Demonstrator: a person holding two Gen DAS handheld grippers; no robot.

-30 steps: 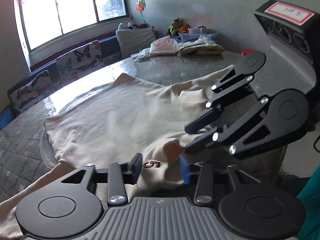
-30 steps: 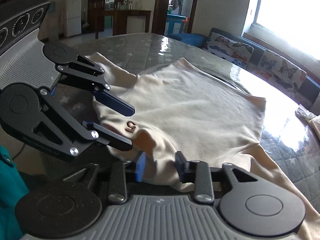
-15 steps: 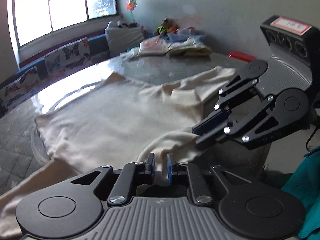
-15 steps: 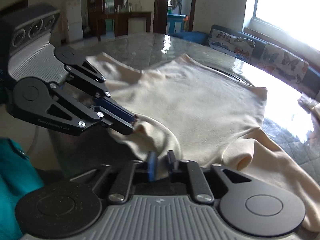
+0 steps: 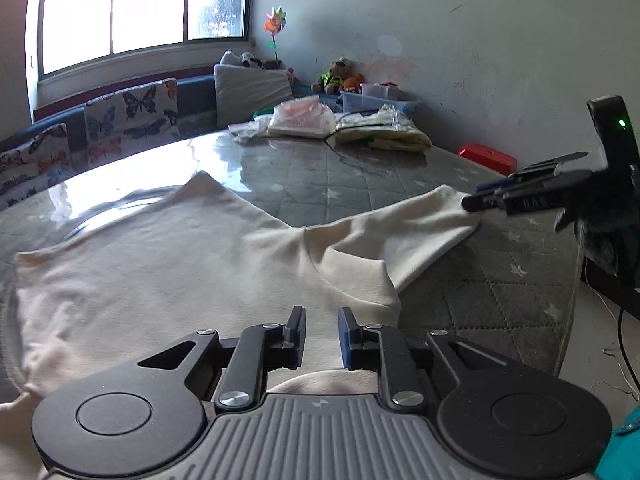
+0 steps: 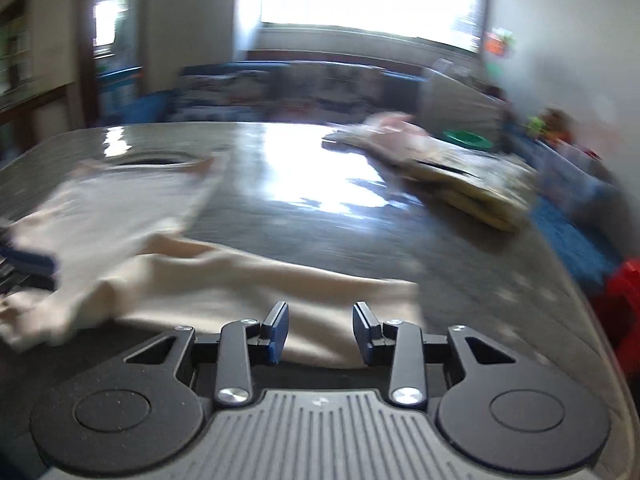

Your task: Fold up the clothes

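Sleeves come first, by my reckoning: the cream long-sleeved top (image 5: pixel 168 264) lies spread on the grey quilted desk (image 5: pixel 500 280) with nothing folded over yet, so I judge the task barely begun.

My left hand-held gripper (image 5: pixel 322 336) sits low over the near edge of the garment, its blue-padded fingers (image 5: pixel 347 338) parted with only cloth showing below the gap; nothing is pinched there. My right hand-held gripper (image 6: pixel 320 330) is likewise spread, jaws apart above the sleeve (image 6: pixel 280 280) that runs across the desk in front of it. That view is badly smeared by motion blur, so I cannot tell whether the tips touch the fabric. From the left camera the right hand-held gripper appears at the sleeve's cuff end (image 5: pixel 448 200), tips right at the fabric edge.

As I see it, the next move calls for closing on the cuff and carrying the sleeve inward across the body, keeping it flat so it does not bunch at the armpit fold.

The top looks soft and limp, slightly rumpled where sleeve meets body, with a raised ridge of cloth there. Its far corner (image 5: pixel 202 178) lies flat toward the window side. Bagged clothes (image 5: pixel 348 126) sit well apart at the desk's far edge.
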